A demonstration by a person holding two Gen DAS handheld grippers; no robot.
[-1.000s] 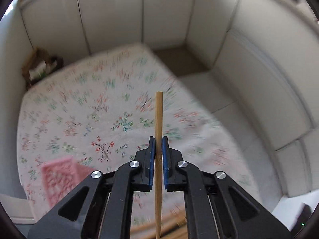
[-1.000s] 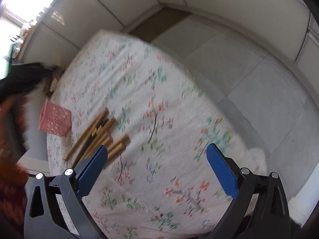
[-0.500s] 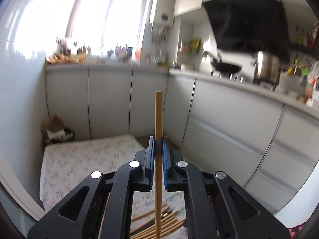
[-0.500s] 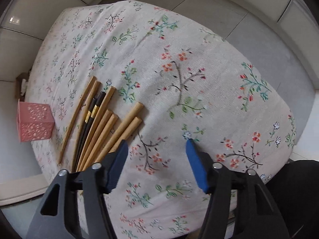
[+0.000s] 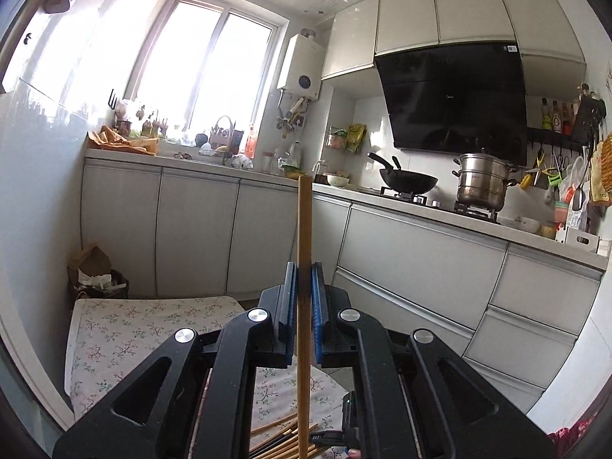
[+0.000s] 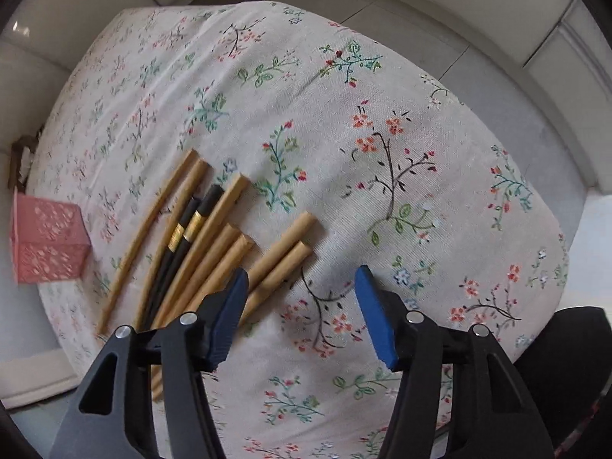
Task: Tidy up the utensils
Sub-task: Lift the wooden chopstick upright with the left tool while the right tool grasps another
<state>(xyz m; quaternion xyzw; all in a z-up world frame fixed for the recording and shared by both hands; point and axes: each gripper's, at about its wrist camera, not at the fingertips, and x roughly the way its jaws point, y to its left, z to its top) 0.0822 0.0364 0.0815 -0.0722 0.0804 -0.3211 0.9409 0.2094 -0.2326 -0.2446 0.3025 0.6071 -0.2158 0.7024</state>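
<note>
Left wrist: tongs (image 5: 304, 287) level, clamping chopstick (image 5: 305, 237) (upright) | right tongs (image 6: 302, 290) downward, closing, empty

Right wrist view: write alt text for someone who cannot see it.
Right gripper, jaws closing on nothing, points down at wooden and black chopsticks lying side by side on a floral tablecloth. A pink perforated box sits at the table's left edge.
</note>
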